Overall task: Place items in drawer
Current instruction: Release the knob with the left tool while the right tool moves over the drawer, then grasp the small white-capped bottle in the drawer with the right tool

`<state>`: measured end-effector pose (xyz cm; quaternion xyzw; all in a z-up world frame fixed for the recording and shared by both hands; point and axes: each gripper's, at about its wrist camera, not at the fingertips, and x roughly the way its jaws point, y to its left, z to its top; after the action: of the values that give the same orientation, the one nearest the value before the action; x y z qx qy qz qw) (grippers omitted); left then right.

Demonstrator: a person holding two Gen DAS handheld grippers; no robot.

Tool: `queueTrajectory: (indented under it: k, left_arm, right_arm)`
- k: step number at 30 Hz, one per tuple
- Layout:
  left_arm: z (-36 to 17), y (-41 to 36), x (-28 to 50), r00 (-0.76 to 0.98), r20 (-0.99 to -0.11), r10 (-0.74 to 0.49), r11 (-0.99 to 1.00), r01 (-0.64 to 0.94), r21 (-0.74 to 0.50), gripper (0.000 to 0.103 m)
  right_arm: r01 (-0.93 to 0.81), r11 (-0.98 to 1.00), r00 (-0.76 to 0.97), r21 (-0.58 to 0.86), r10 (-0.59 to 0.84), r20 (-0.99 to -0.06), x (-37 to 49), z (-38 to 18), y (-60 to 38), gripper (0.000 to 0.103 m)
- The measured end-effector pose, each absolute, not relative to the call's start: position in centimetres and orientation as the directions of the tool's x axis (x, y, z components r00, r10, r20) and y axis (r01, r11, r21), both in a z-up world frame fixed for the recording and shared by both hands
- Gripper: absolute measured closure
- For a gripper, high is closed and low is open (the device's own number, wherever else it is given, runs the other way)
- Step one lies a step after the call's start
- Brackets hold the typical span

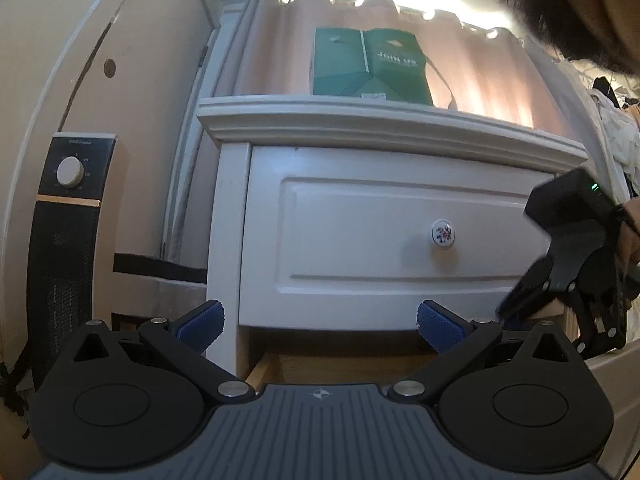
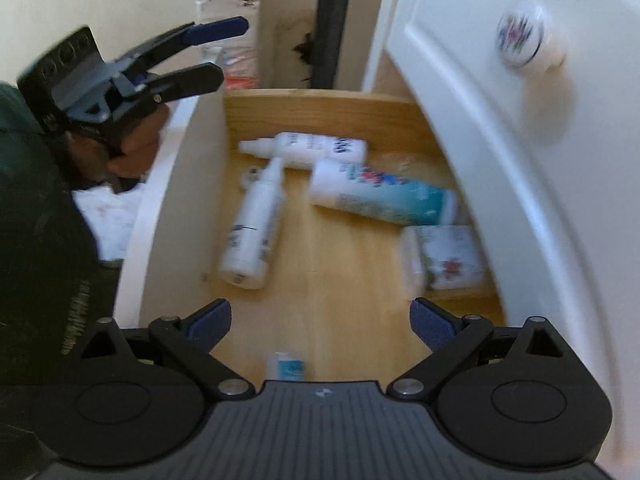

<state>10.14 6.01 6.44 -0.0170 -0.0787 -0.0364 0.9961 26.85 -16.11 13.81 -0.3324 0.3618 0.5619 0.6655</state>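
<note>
Your left gripper (image 1: 320, 322) has its fingers (image 1: 202, 322) wide apart and empty, facing the closed upper drawer front (image 1: 360, 232) of the white nightstand. Your right gripper (image 2: 320, 320) is also spread wide, holding nothing, above the open lower drawer (image 2: 320, 110), where several white bottles (image 2: 252, 224) lie on their sides.

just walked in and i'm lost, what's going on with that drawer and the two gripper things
A person is holding a two-finger gripper in each hand at a white nightstand. The lower drawer is pulled open, and several white bottles and a small packet already lie on its wooden floor. The right gripper hovers open over the drawer, holding nothing. The left gripper is also open and empty, facing the closed upper drawer with its round knob.
</note>
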Motion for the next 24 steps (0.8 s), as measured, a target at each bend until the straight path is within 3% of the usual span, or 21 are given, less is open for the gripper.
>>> queueTrajectory:
  k: [8,18,21,22,24]
  left_arm:
    - [5.8,6.5,9.2,0.957,0.275,-0.090,0.996,0.092,0.005,0.000]
    - [5.4,5.5,10.2,0.960,0.261,-0.105,0.994,0.107,0.004,0.000]
    - [5.3,5.1,9.9,0.958,0.267,-0.103,0.994,0.105,0.008,0.000]
    - [5.3,5.1,9.9,0.958,0.268,-0.104,0.994,0.105,0.010,0.000]
    - [5.2,4.9,9.8,0.958,0.266,-0.104,0.994,0.105,0.011,0.000]
  right_arm:
    - [-0.955,0.235,-0.023,0.182,0.553,-0.833,29.9,10.7,-17.6,0.000]
    - [-0.988,0.138,-0.005,0.065,0.397,-0.918,29.0,8.5,-18.2,0.003]
    - [-0.996,0.091,0.014,0.017,0.327,-0.945,28.3,7.9,-17.4,0.025]
    - [-0.997,0.072,0.016,0.006,0.305,-0.952,28.0,7.5,-17.2,0.039]
    - [-0.999,0.031,0.024,-0.017,0.261,-0.965,27.2,6.9,-16.9,0.049]
